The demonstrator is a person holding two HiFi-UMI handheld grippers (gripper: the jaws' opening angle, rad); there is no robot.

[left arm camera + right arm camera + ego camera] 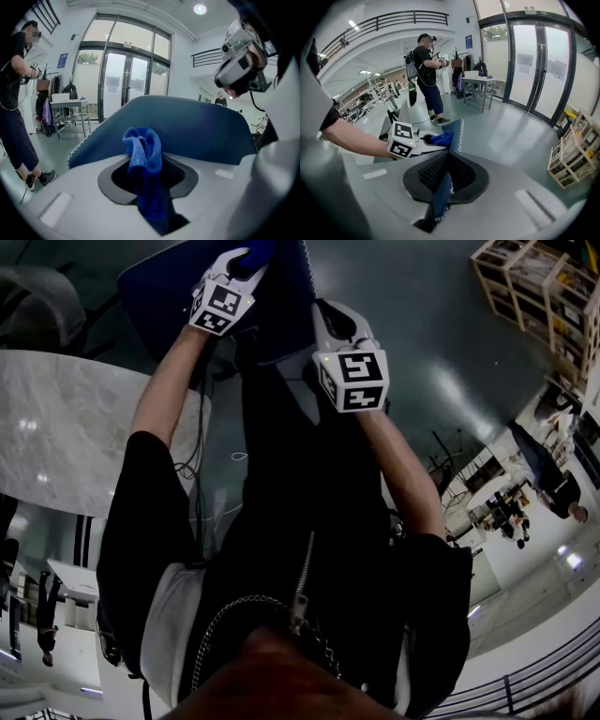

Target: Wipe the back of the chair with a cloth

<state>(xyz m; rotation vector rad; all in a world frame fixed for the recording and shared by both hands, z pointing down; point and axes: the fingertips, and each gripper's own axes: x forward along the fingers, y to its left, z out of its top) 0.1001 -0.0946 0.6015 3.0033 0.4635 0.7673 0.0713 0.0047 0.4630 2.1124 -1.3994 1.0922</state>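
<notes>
The chair back [197,136] is a dark blue padded panel with white zigzag stitching along its edge [458,133]. My left gripper [146,176] is shut on a blue cloth [143,150], which bunches up against the near face of the chair back. In the head view the left gripper [249,261] and the cloth [260,251] are at the panel's top. My right gripper [445,173] is shut on the chair back's stitched edge, which runs between its jaws. The right gripper [325,320] is just right of the left one.
A pale marble-look table [56,427] lies to the left and wooden racks [544,287] far right. A person [14,93] stands near a small desk [70,105] before glass doors [126,79]. A wooden rack [574,150] stands on the grey floor.
</notes>
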